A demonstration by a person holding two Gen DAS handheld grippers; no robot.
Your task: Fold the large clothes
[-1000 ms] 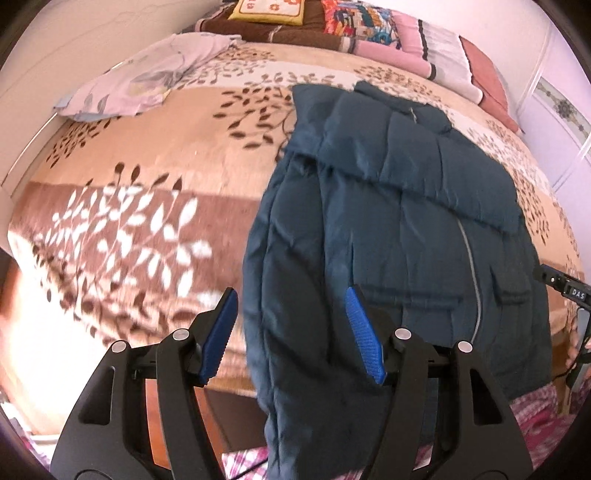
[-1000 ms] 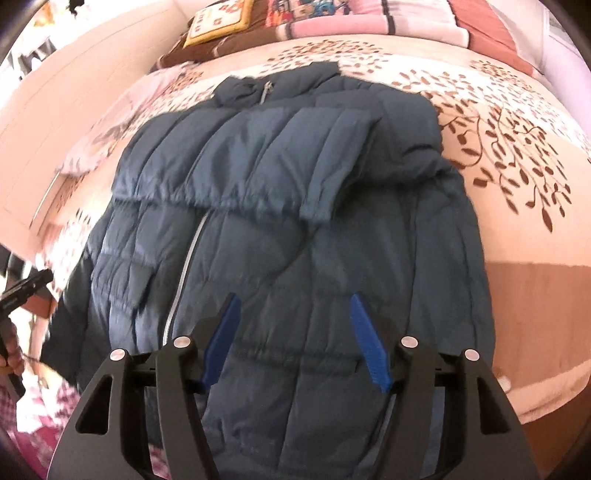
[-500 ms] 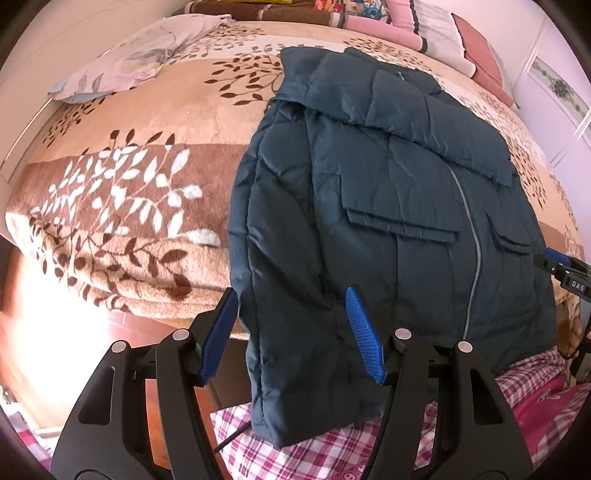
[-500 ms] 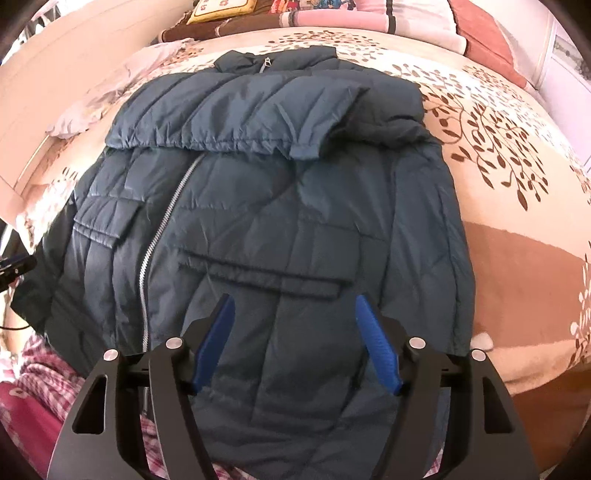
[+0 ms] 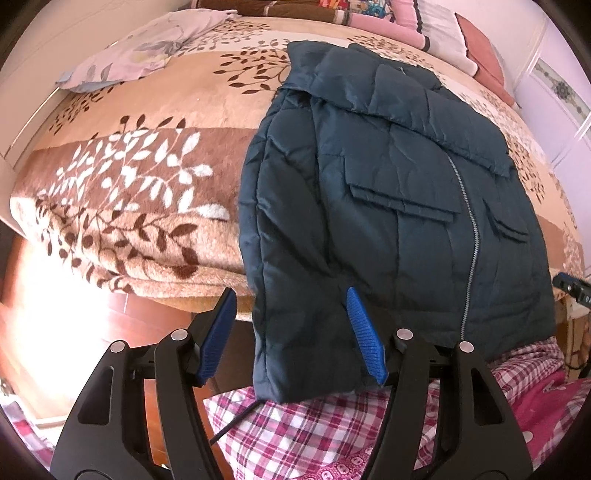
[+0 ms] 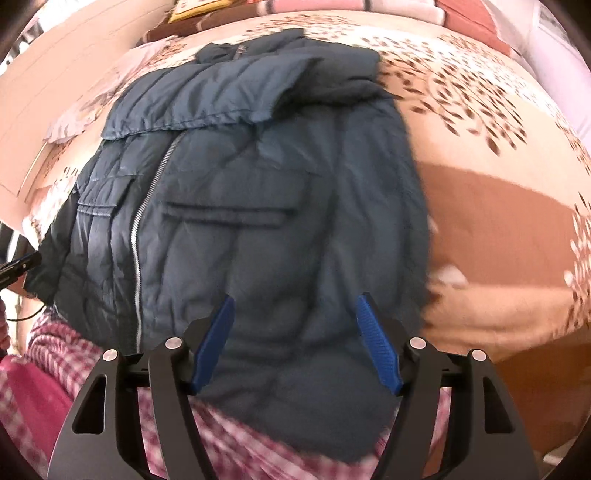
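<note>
Two grippers, both gaping wide with nothing pinched. Left gripper (image 5: pixel 290 332): black plastic arms, ribbed blue pads (image 5: pixel 364 334), tips framing the near left corner of the jacket's hem without pressing it. Right gripper (image 6: pixel 295 338): same build, blue pads (image 6: pixel 376 341) spread over the near hem, jaws having just been opening, quilted cloth showing between them but ungripped; view somewhat blurred.

Jacket (image 5: pixel 391 206): dark teal, puffy, stitched into quilted panels, faintly glossy and creased. Lying front up on the bed, collar far, hem near and drooping over the bed's edge. Silver zip (image 5: pixel 467 236) closed down the middle. Two flap pockets (image 5: pixel 402 201), one each side of the zip. One sleeve folded across the chest as a broad band with a rumpled lower edge.

Blanket (image 5: pixel 122 192) beneath: thick, fuzzy plush, tan and brown bands with white and brown leaf sprigs. Pale floral pillow (image 5: pixel 147 55) at the far left, striped pillows (image 5: pixel 436 33) at the head. Pink-and-white checked cloth (image 5: pixel 314 428) below the hem, soft and woven.
</note>
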